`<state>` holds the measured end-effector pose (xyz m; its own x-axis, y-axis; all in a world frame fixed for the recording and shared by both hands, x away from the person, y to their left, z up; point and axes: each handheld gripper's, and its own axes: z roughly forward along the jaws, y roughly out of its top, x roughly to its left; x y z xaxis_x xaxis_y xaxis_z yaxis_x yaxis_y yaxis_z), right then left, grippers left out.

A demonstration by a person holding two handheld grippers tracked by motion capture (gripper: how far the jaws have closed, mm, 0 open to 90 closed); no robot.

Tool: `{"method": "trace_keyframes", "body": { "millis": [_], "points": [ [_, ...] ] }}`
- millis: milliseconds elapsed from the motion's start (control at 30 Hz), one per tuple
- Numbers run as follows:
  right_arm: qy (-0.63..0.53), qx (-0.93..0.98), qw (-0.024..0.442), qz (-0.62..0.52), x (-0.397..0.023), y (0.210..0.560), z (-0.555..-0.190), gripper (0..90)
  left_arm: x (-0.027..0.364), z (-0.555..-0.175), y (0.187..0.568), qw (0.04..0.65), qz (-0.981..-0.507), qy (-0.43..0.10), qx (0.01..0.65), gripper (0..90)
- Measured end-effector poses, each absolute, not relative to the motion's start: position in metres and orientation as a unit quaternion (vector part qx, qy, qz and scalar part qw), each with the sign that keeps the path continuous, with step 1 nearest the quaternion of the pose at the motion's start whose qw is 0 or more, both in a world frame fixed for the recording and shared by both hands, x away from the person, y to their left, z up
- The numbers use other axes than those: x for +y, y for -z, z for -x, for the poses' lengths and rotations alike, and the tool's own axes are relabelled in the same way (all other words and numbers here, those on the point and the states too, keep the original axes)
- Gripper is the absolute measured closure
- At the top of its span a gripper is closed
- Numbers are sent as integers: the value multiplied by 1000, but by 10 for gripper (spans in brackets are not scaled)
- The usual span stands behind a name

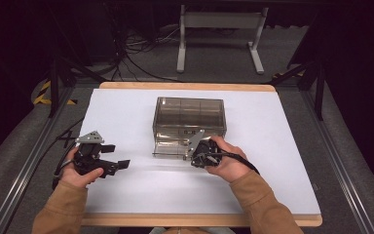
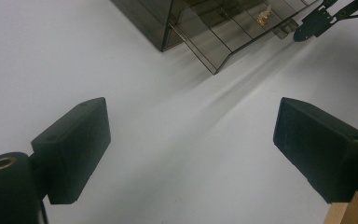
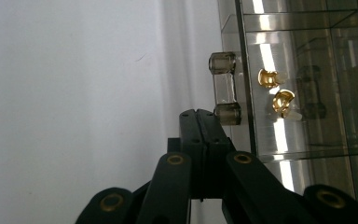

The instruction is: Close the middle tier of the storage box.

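Observation:
A smoky clear plastic box (image 1: 189,114) stands mid-table, its front panel (image 1: 170,148) swung out and down toward me. The panel (image 3: 279,121) carries a clear bar handle (image 3: 224,88), and two small brass pieces (image 3: 275,91) show behind it. My right gripper (image 3: 203,119) is shut with nothing between its jaws, its tip right beside the handle's lower post. From above, that right gripper (image 1: 197,152) sits at the panel's right front corner. My left gripper (image 1: 118,156) rests at the table's left, open and holding nothing. Between its pads (image 2: 74,149) lies bare white table, with the box (image 2: 186,23) farther off.
The white sheet (image 1: 272,161) covers a wooden table whose edge (image 2: 349,205) runs close to my left gripper's right jaw. Metal rails flank both sides of the table. A white stand (image 1: 219,34) and cables lie on the floor beyond the far edge.

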<state>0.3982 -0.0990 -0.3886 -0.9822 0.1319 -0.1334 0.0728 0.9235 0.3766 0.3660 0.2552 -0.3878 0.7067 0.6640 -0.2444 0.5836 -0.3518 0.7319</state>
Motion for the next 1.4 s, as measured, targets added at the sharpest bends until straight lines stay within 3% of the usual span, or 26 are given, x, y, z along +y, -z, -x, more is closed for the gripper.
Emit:
{"method": "trace_keyframes", "body": {
  "millis": [1400],
  "points": [
    [-300, 933, 138, -144, -121, 397, -430, 900, 252, -367, 391, 418, -824, -42, 379, 113]
  ]
}}
